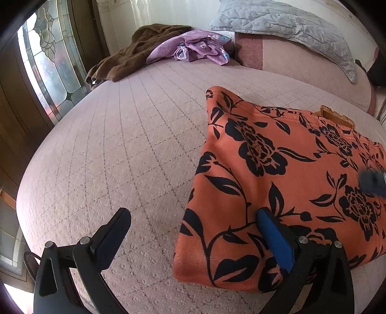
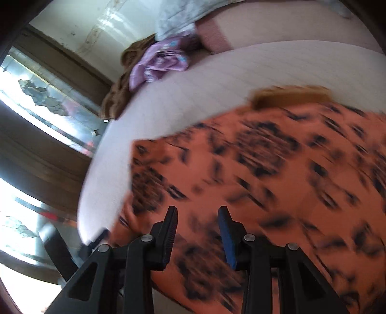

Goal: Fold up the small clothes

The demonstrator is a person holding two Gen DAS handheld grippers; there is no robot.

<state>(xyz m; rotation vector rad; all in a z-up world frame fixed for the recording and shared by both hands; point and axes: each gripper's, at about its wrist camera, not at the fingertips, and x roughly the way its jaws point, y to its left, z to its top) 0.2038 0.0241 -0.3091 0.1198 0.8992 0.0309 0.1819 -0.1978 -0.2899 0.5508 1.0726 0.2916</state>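
A wide bed (image 1: 120,145) covered with a pale pink quilted spread, stitched in a faint grid, fills most of both views. On it, toward the near right part of the bed, lies the orange garment (image 1: 277,181), a piece printed with black flowers and leaves, folded into a thick, roughly rectangular stack with a strip of tan waistband (image 1: 337,118) showing at its far edge. The left gripper (image 1: 193,217) hangs low over the near left corner of that stack with its jaws spread wide: one finger is above bare bedspread, the blue-padded one is over the cloth, and nothing is clamped between them. The right gripper (image 2: 197,217) is over the garment too, in a strongly blurred view; its jaws stand partly apart with a clear gap and only the printed cloth seen beneath, so they grip nothing. At the far left corner of the bed a brown blanket (image 1: 125,53) lies crumpled, with a purple flowered cloth (image 1: 200,48) bunched just beside it. Along the far edge sits a pink pillow (image 1: 301,62) with a grey quilted cover (image 1: 289,21) draped over it. Left of the bed stands a dark wooden door with leaded glass panes (image 1: 48,62), bright with daylight, and behind the bed a pale wall (image 1: 144,12).
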